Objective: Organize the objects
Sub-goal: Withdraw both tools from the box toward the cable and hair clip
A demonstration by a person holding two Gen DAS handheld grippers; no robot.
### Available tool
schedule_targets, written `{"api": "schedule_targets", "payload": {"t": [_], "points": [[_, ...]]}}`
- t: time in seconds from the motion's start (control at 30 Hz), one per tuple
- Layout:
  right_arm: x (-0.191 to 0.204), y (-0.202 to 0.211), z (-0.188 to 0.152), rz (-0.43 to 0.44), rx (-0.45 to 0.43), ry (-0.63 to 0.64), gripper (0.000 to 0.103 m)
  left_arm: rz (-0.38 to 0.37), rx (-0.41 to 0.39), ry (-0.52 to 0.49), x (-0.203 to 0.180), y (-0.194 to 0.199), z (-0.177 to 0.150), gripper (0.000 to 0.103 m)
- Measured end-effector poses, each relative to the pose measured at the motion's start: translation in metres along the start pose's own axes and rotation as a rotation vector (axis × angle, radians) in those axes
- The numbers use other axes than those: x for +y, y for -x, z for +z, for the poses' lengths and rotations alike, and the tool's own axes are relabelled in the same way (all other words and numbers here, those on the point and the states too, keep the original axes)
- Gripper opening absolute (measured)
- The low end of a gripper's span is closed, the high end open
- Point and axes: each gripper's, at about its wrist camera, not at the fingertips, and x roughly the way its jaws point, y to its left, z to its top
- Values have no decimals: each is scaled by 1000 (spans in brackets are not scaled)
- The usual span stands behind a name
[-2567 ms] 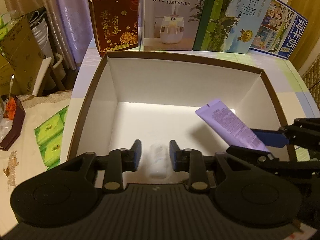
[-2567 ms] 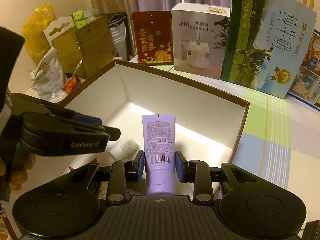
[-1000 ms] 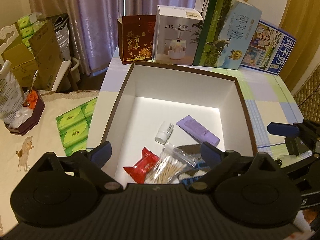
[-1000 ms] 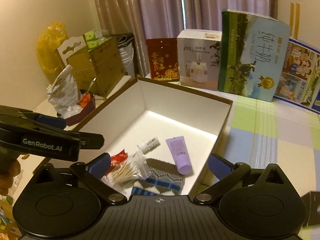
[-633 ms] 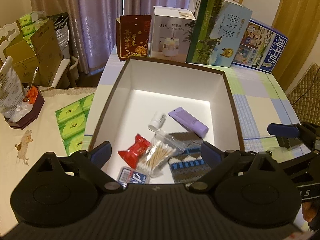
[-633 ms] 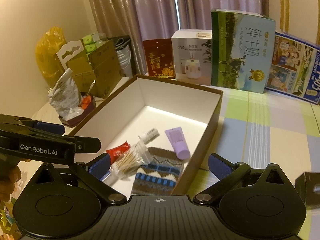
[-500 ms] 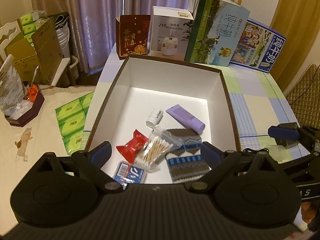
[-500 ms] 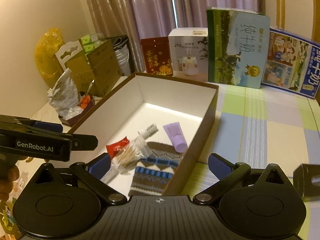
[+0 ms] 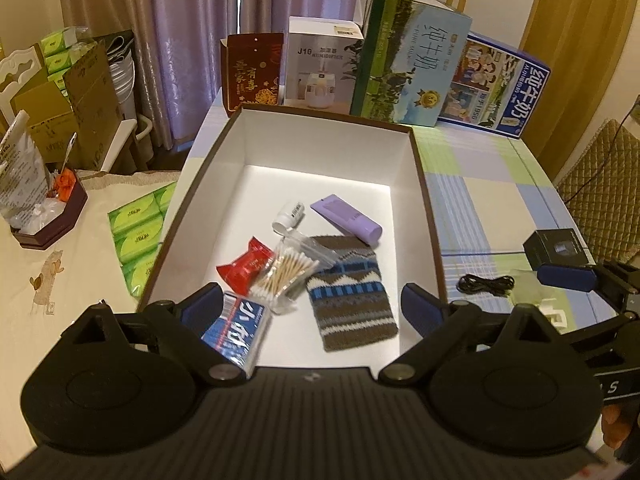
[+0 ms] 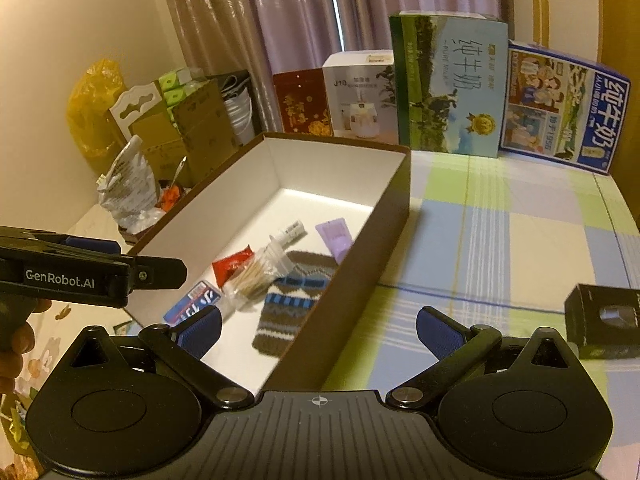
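Six items sit in the box [image 9: 424,184]; right of it a cable [image 9: 486,282] and black cube [image 10: 604,320] remain. Your left tool [image 9: 312,306] and right tool [image 10: 318,326] gape wide, empty.

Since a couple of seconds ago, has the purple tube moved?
Yes. The purple tube was clamped in the right hand-held gripper above the box; it now lies on the box floor beside the small white bottle.

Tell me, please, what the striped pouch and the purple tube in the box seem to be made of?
The striped pouch looks like knitted yarn, matte: ribbed stitches and a woven zigzag pattern show. The purple tube seems soft plastic with a smooth, slightly glossy skin and a flat crimped end.
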Motion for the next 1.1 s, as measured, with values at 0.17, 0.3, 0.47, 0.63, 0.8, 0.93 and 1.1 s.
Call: {"api": "schedule_targets", "payload": {"t": [0.17,0.3,0.47,0.63,0.8,0.93,1.1], "points": [[-11,13,-11,-6,12,-7,101,-5,9,2,-11,7,-14,94],[-21,24,-22,-12,22,-15,101,-7,18,-1,-24,11,-25,94],[-43,37,-33,-26,38,-37,101,-16,33,-9,-43,13,-36,94],[-71,51,-44,-59,55,-73,101,-28,51,-19,-67,12,-44,94],[-97,64,-55,-89,69,-110,101,-57,76,-43,-96,7,-50,94],[-116,72,-61,-106,75,-132,101,-79,92,-62,-119,2,-53,94],[-132,80,-66,-121,78,-149,101,-98,102,-90,-144,-5,-53,94]]}}
